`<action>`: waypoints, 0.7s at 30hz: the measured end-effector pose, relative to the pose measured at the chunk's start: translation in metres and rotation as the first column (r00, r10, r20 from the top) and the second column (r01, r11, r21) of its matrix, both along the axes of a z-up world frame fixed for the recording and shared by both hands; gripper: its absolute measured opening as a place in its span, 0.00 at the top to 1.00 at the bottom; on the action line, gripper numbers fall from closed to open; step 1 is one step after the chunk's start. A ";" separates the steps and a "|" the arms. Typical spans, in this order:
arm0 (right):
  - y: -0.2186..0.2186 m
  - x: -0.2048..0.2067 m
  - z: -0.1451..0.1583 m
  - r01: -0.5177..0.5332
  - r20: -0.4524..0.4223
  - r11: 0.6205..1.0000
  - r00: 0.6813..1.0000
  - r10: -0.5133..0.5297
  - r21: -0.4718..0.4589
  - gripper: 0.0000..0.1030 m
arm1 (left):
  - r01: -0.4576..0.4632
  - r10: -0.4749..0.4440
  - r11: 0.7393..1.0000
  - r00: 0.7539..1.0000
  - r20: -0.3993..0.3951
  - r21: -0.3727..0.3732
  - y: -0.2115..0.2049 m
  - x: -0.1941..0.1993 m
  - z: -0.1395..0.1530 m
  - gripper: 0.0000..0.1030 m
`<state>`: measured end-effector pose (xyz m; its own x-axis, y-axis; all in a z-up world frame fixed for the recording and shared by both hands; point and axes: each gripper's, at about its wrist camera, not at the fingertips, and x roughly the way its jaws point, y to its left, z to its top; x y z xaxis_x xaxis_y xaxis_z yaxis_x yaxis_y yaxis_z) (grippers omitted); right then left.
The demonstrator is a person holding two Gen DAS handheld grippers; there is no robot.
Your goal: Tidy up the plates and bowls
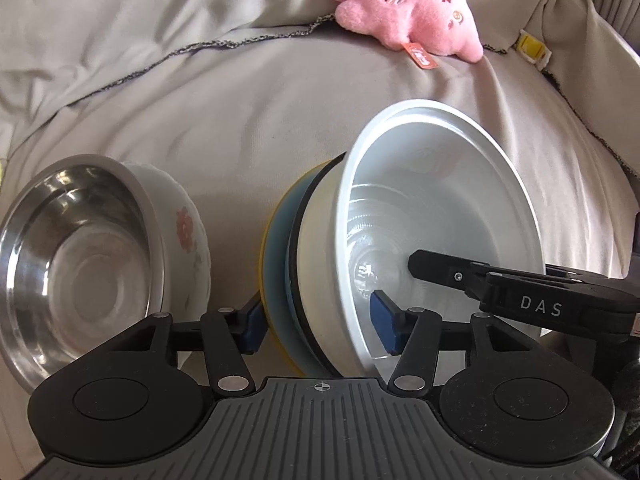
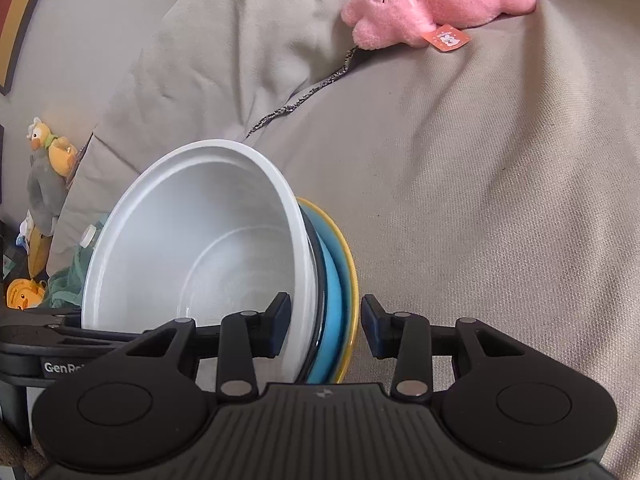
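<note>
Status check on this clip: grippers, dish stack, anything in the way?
Left gripper and right gripper straddle tilted dish stack, grip unconfirmed. Steel bowl beside. Nothing blocking.

Behind the white plastic bowl (image 1: 440, 208) straddled by the left tool (image 1: 320, 320), the nested blue plate (image 1: 280, 248) and yellow plate (image 1: 266, 240) are showing only their rims. To that tool's left, the steel bowl (image 1: 76, 264) is covering most of a flowered white bowl (image 1: 188, 232) and is running off the picture's edge. In the right wrist view, the small clutter (image 2: 28, 240) far left of the right tool (image 2: 326, 328) is too tiny to tell.
</note>
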<state>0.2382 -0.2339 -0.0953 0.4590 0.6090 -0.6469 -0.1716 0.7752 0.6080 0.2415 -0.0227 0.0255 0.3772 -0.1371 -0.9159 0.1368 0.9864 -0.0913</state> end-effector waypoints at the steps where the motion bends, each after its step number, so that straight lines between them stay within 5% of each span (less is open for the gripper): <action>1: -0.002 0.001 0.000 0.001 -0.004 1.000 1.000 -0.001 0.001 0.63 | 0.008 -0.008 1.000 1.000 0.002 -0.008 -0.001 0.000 0.002 0.43; 7: -0.003 0.002 -0.001 -0.008 -0.043 1.000 0.999 0.008 0.007 0.63 | 0.033 -0.033 0.999 0.999 0.031 0.019 -0.007 0.000 0.001 0.43; 21: 0.020 0.013 0.000 -0.042 -0.081 0.999 0.996 0.044 0.023 0.56 | -0.046 0.046 0.999 0.998 -0.039 0.013 0.010 0.018 -0.011 0.46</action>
